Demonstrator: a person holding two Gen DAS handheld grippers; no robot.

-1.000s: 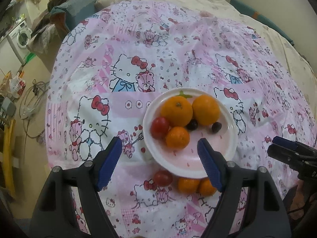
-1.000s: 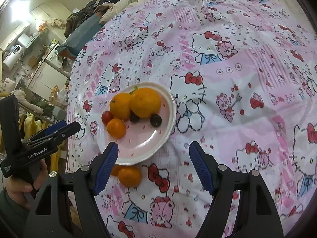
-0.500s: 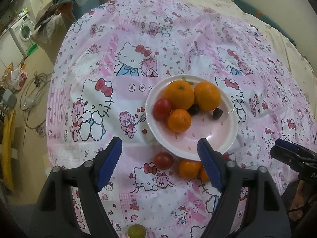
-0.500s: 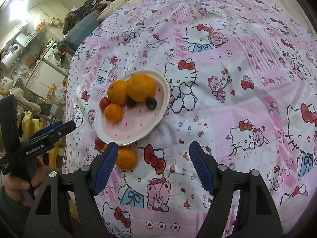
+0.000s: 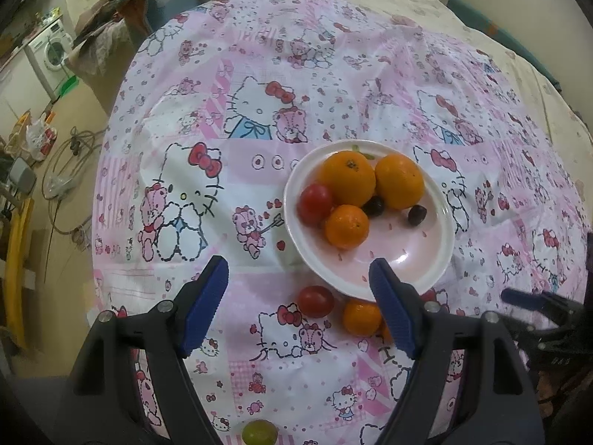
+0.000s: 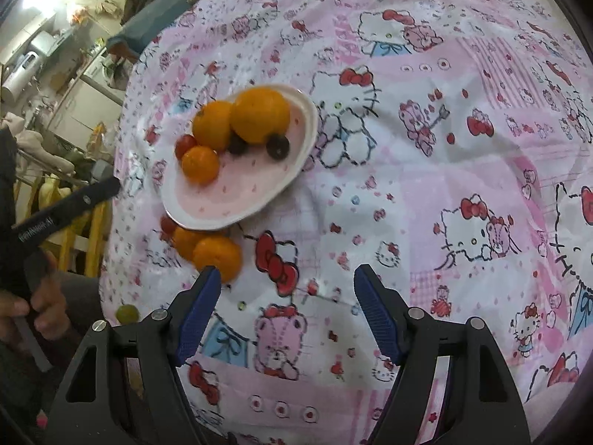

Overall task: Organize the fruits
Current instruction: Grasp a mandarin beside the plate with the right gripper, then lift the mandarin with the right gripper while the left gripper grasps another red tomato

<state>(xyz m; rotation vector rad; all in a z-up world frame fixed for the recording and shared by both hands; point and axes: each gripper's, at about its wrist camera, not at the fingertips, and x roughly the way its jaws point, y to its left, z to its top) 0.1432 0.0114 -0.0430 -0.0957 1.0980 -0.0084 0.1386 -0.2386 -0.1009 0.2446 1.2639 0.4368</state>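
plate (image 5: 441,256) was seen on pink cartoon cloth (image 5: 259,55), loaded with oranges, a tomato, two dark grapes. loose oranges (image 5: 361,317), tomato (image 5: 315,301) lay beside its near rim. left gripper (image 5: 299,302) and right gripper (image 6: 287,306) were held wide, nothing gripped.

Both wrist views downward, sharing plate (image 5: 443,256), perhaps near

green grape (image 5: 259,432) cut off, orange (image 5: 385,332) half hidden

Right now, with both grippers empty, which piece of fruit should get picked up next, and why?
Probably lower the open left gripper onto the loose red cherry tomato: it lies on the pink cartoon-print cloth just outside the white plate, nearly between that gripper's blue fingers.
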